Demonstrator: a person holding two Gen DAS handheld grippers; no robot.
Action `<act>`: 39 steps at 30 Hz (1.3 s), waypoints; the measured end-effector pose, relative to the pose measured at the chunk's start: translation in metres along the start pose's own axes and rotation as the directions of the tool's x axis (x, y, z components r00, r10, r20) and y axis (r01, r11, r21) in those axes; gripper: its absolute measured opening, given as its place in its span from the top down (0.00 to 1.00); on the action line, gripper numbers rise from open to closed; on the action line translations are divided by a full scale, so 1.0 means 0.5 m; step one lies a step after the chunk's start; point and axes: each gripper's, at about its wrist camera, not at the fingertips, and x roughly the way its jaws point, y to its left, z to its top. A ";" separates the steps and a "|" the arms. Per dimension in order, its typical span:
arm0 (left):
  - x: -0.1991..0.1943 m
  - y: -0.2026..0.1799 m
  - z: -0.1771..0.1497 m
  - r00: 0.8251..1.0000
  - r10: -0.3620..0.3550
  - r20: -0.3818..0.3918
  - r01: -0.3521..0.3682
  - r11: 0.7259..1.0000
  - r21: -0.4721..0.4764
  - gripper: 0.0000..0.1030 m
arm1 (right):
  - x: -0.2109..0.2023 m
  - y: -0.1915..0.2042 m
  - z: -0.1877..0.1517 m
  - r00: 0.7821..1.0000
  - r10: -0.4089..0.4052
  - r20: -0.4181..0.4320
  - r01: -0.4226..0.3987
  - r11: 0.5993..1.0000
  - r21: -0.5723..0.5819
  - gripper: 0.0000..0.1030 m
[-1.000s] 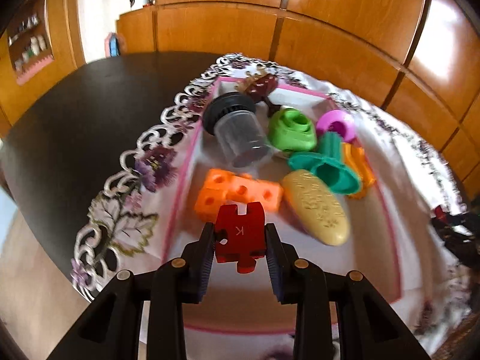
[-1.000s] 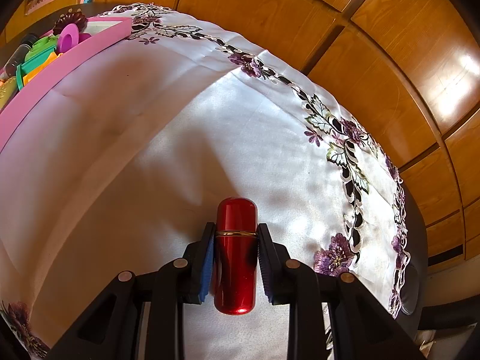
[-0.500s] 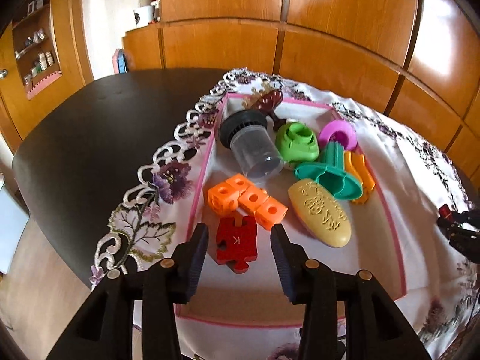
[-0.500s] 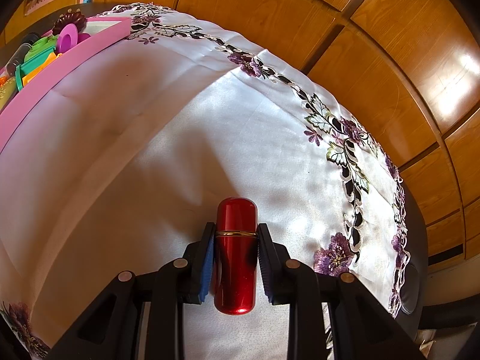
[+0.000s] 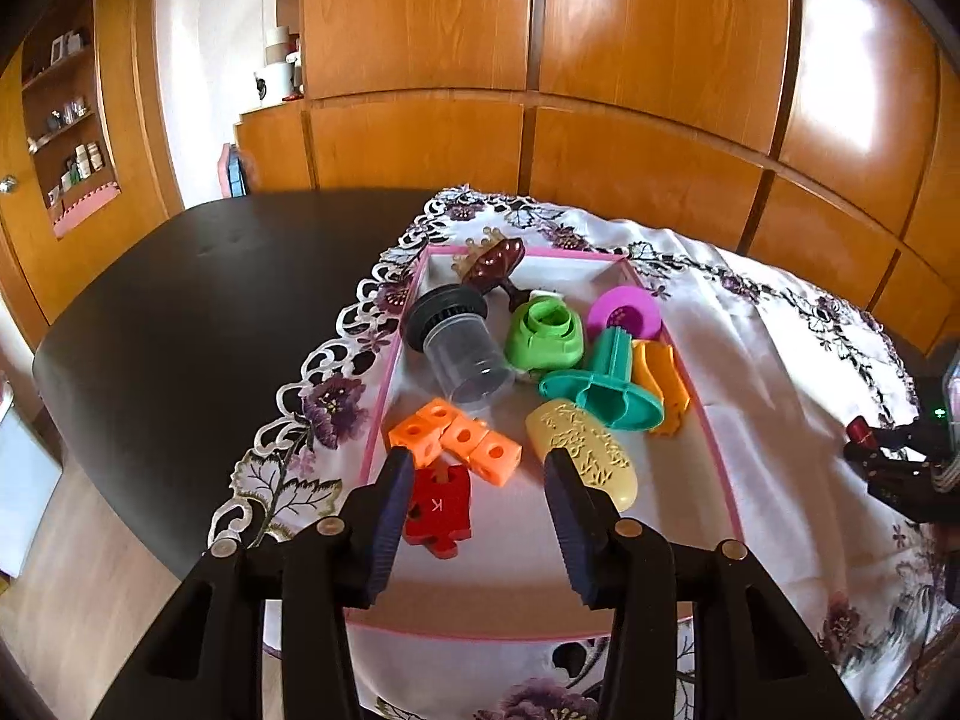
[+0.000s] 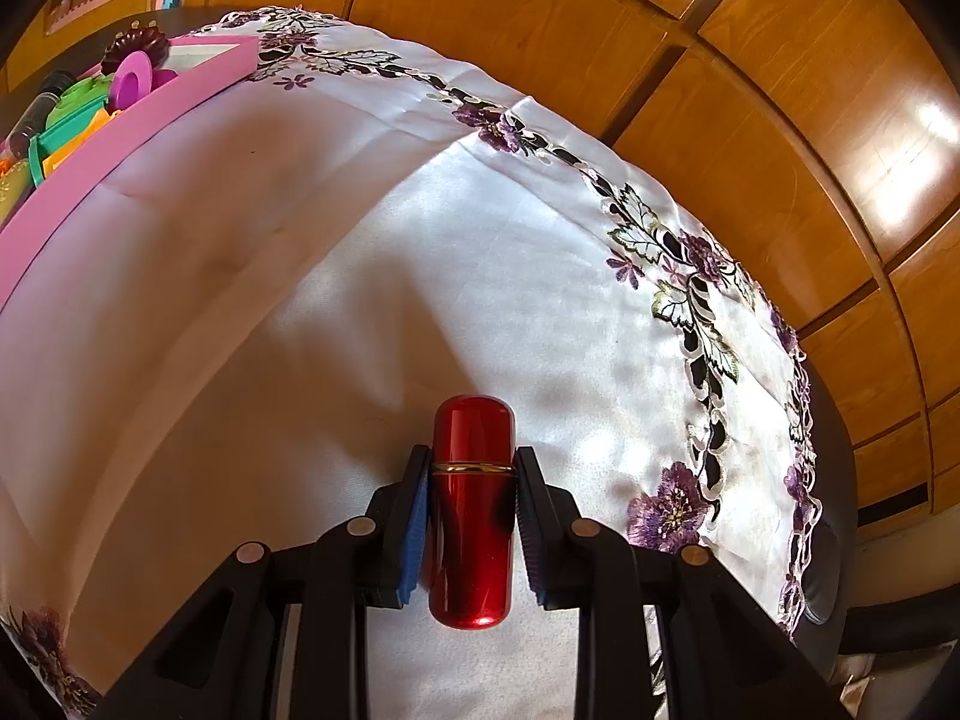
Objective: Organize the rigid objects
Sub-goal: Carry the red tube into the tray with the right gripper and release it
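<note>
My left gripper (image 5: pixel 480 468) is open and empty, raised above the near part of the pink tray (image 5: pixel 717 468). A red puzzle piece (image 5: pixel 438 510) marked K lies in the tray just below the left finger. Beside it lie orange linked cubes (image 5: pixel 459 438), a yellow oval case (image 5: pixel 582 459), a teal funnel-shaped piece (image 5: pixel 606 390), a green lid (image 5: pixel 545 333) and a clear jar with a dark cap (image 5: pixel 459 342). My right gripper (image 6: pixel 473 462) is shut on a red metal tube (image 6: pixel 473 510) with a gold ring, just over the white cloth; it also shows in the left wrist view (image 5: pixel 864 450).
The tray also holds a purple ring (image 5: pixel 624 312), an orange piece (image 5: pixel 660 381) and a brown flower-shaped item (image 5: pixel 492 258). The white embroidered cloth (image 6: pixel 420 252) covers a dark table (image 5: pixel 198 312). Wooden panelling stands behind. The tray's pink wall (image 6: pixel 108 150) is at the right view's far left.
My left gripper opened and let go of the red puzzle piece, which now lies in the tray, then drew back and up. The right gripper has not moved.
</note>
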 end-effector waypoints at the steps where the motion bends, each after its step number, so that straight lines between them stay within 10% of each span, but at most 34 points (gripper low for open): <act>1: -0.004 0.000 0.001 1.000 0.000 0.007 0.000 1.000 0.000 0.55 | 0.000 -0.001 -0.001 1.000 0.002 -0.001 -0.002 1.000 0.004 0.75; 16: -0.012 0.031 0.003 1.000 -0.007 0.011 0.007 0.999 -0.045 0.53 | -0.079 -0.029 0.040 0.986 0.147 0.079 -0.159 0.971 0.177 0.75; 25: -0.020 0.089 0.005 0.999 0.043 0.031 -0.039 0.994 -0.098 0.53 | -0.232 0.113 0.129 0.888 0.384 0.254 -0.406 0.913 0.038 0.75; 33: -0.016 0.141 -0.010 0.997 0.079 0.013 -0.077 0.985 -0.155 0.53 | -0.246 0.333 0.193 0.772 0.610 0.180 -0.595 0.792 -0.136 0.75; 39: -0.007 0.161 -0.018 0.997 0.084 0.001 -0.082 0.980 -0.182 0.53 | -0.187 0.453 0.211 0.765 0.640 0.074 -0.625 0.764 -0.159 0.75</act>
